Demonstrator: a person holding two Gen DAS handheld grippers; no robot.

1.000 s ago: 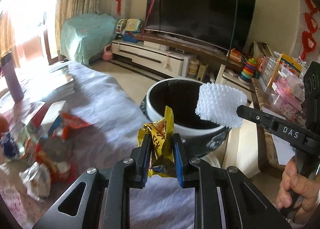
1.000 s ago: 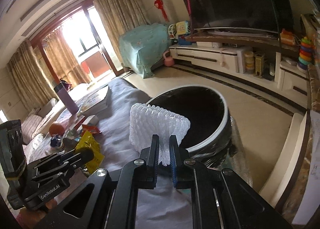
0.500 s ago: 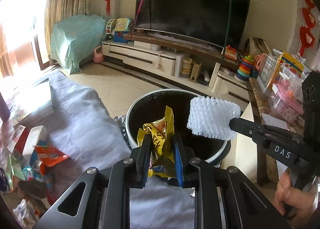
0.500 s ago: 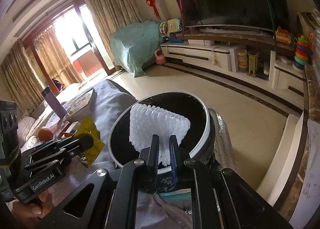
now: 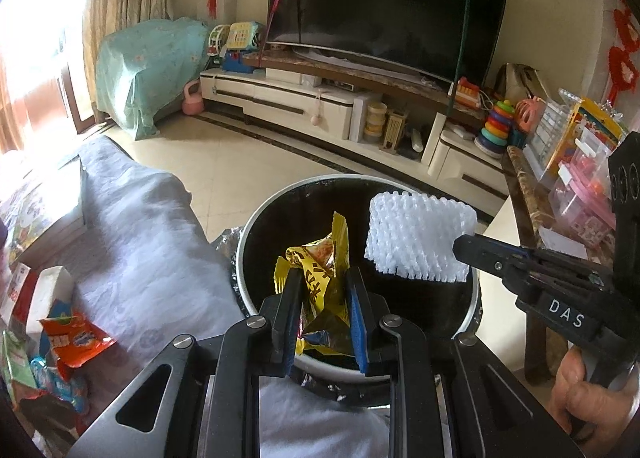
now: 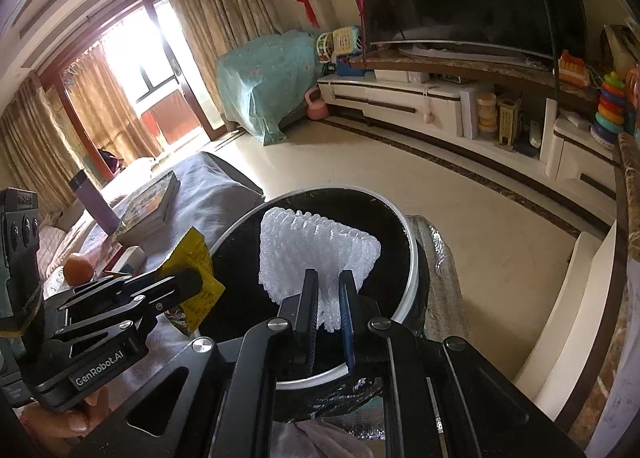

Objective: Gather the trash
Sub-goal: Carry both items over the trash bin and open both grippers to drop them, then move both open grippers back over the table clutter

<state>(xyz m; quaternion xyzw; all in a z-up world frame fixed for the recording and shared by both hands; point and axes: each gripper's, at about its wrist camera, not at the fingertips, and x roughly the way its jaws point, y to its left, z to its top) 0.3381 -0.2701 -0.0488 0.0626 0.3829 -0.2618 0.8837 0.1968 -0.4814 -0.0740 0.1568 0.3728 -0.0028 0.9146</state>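
Left wrist view, nearest first: the left gripper (image 5: 322,310) is clamped on a crumpled yellow snack wrapper (image 5: 320,278), which is held over the near rim of the round trash bin (image 5: 256,226). Just to its right, the right gripper (image 5: 464,246) pinches a white foam fruit net (image 5: 416,236) over the bin's dark opening. From the right wrist view the same net (image 6: 316,254) sits squeezed between the right gripper's (image 6: 328,298) fingers above the bin (image 6: 412,258), with the left gripper (image 6: 192,282) and its wrapper (image 6: 196,278) at the bin's left edge. Left of the bin a grey cloth (image 5: 132,234) covers the table, with more wrappers (image 5: 68,338) lying on it. Farther back stand a white TV cabinet (image 5: 300,102) and a large television (image 5: 384,6).
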